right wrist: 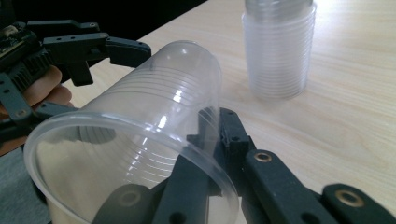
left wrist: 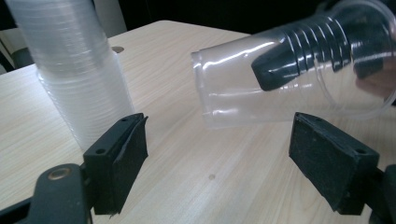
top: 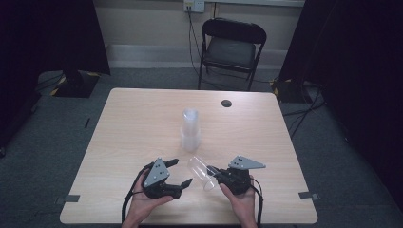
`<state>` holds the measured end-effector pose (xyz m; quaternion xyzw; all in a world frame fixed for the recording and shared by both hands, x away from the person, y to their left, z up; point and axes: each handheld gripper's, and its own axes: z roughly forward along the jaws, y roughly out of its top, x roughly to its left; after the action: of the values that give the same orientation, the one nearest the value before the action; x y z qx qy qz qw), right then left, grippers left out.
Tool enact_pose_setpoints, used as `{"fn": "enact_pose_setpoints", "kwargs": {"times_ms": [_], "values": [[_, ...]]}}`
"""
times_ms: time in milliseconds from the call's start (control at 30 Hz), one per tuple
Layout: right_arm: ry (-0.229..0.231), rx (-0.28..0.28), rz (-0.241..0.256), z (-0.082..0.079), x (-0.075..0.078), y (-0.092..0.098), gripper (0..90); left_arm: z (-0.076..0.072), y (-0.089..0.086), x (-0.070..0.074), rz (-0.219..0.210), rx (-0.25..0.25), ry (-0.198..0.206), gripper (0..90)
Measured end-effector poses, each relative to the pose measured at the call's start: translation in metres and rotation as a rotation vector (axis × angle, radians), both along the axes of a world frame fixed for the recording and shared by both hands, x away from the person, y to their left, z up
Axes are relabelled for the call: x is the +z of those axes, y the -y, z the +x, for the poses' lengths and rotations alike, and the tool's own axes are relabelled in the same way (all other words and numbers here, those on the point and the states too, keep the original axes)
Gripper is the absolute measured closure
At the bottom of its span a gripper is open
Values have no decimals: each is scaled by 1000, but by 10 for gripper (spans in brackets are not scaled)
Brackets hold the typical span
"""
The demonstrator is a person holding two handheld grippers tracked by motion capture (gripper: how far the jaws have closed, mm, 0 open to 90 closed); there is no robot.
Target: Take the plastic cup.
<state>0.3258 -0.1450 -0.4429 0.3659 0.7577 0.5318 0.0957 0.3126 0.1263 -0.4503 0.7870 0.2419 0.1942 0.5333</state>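
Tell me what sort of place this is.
Probably a lab or studio set up for recording: a bare wooden table on grey carpet, black curtains at both sides, a folding chair against the wall, and cables running to a wall socket.

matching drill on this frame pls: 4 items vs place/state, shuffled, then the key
Items:
1. cup
2. cup stack
3. left gripper
4. chair

States:
A. open, holding nothing
B. upright at mid-table
C. on the floor beyond the table's far edge
D. on its side, its wall pinched near the rim by the right gripper

Pairs: 1-D, 2-B, 3-A, 4-C
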Motion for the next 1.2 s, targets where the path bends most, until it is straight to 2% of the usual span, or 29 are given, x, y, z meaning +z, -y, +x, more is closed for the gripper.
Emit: {"fn": "enact_pose_setpoints", "kwargs": {"times_ms": [133, 167, 233, 267, 333, 367, 467, 500, 567, 700, 767, 867, 1067, 1200], "values": [[-46, 24, -50, 3, 2, -3, 890, -1, 4, -2, 50, 8, 12, 193], [-57, 29, -54, 4, 3, -4, 890, -1, 5, -3, 60, -7, 21, 194], [-68, 37, -69, 5, 3, -5, 890, -2, 6, -3, 59, -5, 21, 193], [-77, 42, -76, 6, 3, -6, 890, -2, 7, -4, 78, -10, 38, 193], [-109, 51, -95, 9, 3, -9, 890, -3, 9, -5, 89, -11, 51, 191], [-118, 52, -97, 10, 4, -9, 890, -4, 10, -6, 100, -25, 61, 194], [-128, 57, -99, 11, 6, -9, 890, -4, 11, -7, 122, -25, 78, 204], [-132, 59, -101, 12, 7, -9, 890, -3, 12, -8, 145, -31, 85, 204], [-142, 68, -109, 13, 8, -11, 888, -4, 14, -8, 162, -37, 102, 201], [-167, 89, -115, 15, 11, -13, 886, -5, 18, -12, 209, -34, 112, 198], [-178, 91, -132, 15, 12, -16, 886, -5, 20, -13, 207, -38, 109, 197], [-210, 104, -155, 17, 11, -20, 886, -7, 23, -15, 241, -43, 138, 186], [-248, 145, -204, 20, 9, -27, 867, -10, 28, -17, 261, -56, 162, 158], [-252, 144, -203, 21, 8, -29, 874, -11, 32, -18, 251, -55, 156, 154]]}}
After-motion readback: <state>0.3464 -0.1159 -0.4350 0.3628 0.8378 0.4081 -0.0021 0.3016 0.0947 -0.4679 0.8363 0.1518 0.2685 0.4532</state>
